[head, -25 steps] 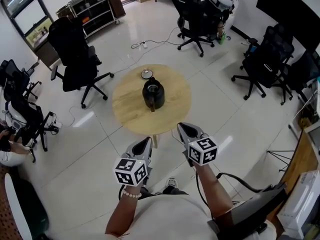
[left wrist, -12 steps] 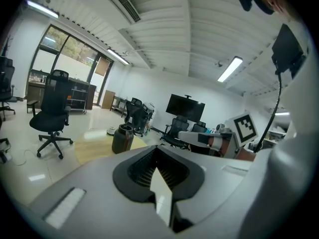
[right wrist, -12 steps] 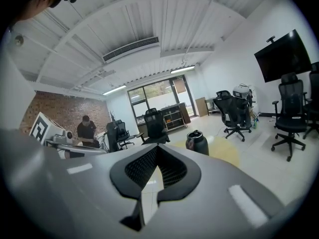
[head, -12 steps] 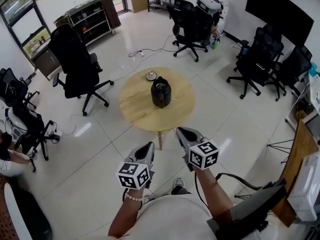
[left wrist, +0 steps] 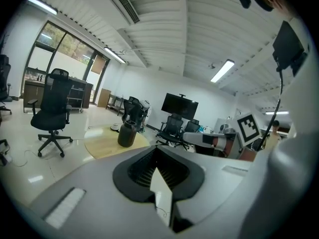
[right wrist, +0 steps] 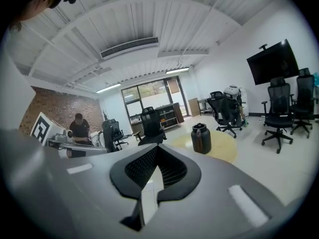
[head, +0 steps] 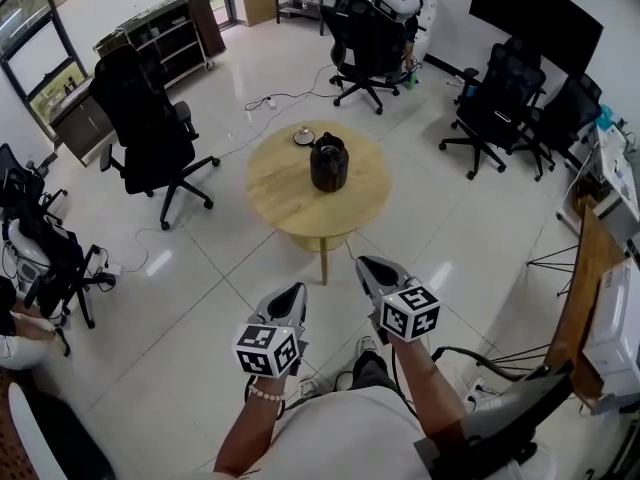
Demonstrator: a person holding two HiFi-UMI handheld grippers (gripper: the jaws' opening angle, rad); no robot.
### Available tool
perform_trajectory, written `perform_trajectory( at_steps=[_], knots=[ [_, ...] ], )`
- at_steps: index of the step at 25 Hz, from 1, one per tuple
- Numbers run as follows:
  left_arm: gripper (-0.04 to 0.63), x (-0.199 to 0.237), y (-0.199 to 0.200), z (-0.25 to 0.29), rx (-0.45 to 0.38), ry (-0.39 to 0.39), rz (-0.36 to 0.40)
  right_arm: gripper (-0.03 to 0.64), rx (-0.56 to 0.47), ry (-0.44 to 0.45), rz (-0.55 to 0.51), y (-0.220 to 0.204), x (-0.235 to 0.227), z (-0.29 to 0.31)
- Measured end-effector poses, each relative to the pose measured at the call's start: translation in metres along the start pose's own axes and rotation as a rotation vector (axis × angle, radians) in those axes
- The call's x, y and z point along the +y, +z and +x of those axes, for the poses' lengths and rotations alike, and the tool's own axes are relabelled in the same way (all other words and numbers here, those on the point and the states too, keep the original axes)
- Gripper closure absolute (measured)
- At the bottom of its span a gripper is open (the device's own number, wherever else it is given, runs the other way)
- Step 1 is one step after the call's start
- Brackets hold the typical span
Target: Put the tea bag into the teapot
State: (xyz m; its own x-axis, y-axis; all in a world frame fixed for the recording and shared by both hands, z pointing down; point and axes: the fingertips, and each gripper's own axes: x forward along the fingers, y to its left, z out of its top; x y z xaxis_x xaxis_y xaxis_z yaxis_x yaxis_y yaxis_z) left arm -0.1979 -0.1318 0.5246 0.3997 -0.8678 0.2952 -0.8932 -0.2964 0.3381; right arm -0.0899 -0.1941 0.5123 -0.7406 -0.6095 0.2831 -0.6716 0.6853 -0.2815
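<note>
office floor, round wooden table (head: 285,186): teapot (head: 328,162) upright (axis vertical); left tool (head: 294,292), right tool (head: 366,265) pressed together, empty.

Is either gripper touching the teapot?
No, the left gripper and right gripper hang short of the round table where the teapot stands.

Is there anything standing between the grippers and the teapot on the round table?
Nothing visible does. Only bare floor lies between the left gripper, the right gripper and the table with the teapot.
</note>
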Motion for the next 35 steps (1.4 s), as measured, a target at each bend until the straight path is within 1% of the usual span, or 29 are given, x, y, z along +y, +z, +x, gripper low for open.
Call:
perform_trajectory(
  at_steps=[5, 10, 13, 18, 21, 25, 29, 35],
  knots=[
    [0.583, 0.003, -0.014, -0.025, 0.0, -0.063, -0.004, 0.615, -0.017, -0.088, -0.001, -0.021, 0.026, -0.028],
    [0.583, -0.014, -0.024, -0.036, 0.017, -0.128, -0.006, 0.615, -0.006, -0.169, -0.002, -0.034, 0.037, -0.064],
    [0.583, -0.021, -0.024, -0.038, 0.017, -0.151, -0.008, 0.615, 0.004, -0.189, 0.007, -0.039, 0.039, -0.074],
    [0.583, -0.034, -0.024, -0.041, 0.018, -0.176, -0.013, 0.615, 0.029, -0.165, 0.008, -0.048, 0.056, -0.078],
    [0.583, -0.04, -0.023, -0.046, 0.017, -0.168, -0.017, 0.615, 0.049, -0.139, 0.021, -0.052, 0.061, -0.077],
    [0.583, -0.041, -0.028, -0.056, 0.023, -0.127, -0.029, 0.615, 0.038, -0.087, 0.064, -0.052, 0.062, -0.073],
    [0.583, -0.038, -0.024, -0.063, 0.005, -0.07, -0.032, 0.615, 0.032, -0.039, 0.033, -0.042, 0.066, -0.067],
    [0.583, -0.034, -0.013, -0.063, -0.016, -0.038, -0.004, 0.615, 0.026, -0.005, 0.039, -0.043, 0.066, -0.062]
  ],
)
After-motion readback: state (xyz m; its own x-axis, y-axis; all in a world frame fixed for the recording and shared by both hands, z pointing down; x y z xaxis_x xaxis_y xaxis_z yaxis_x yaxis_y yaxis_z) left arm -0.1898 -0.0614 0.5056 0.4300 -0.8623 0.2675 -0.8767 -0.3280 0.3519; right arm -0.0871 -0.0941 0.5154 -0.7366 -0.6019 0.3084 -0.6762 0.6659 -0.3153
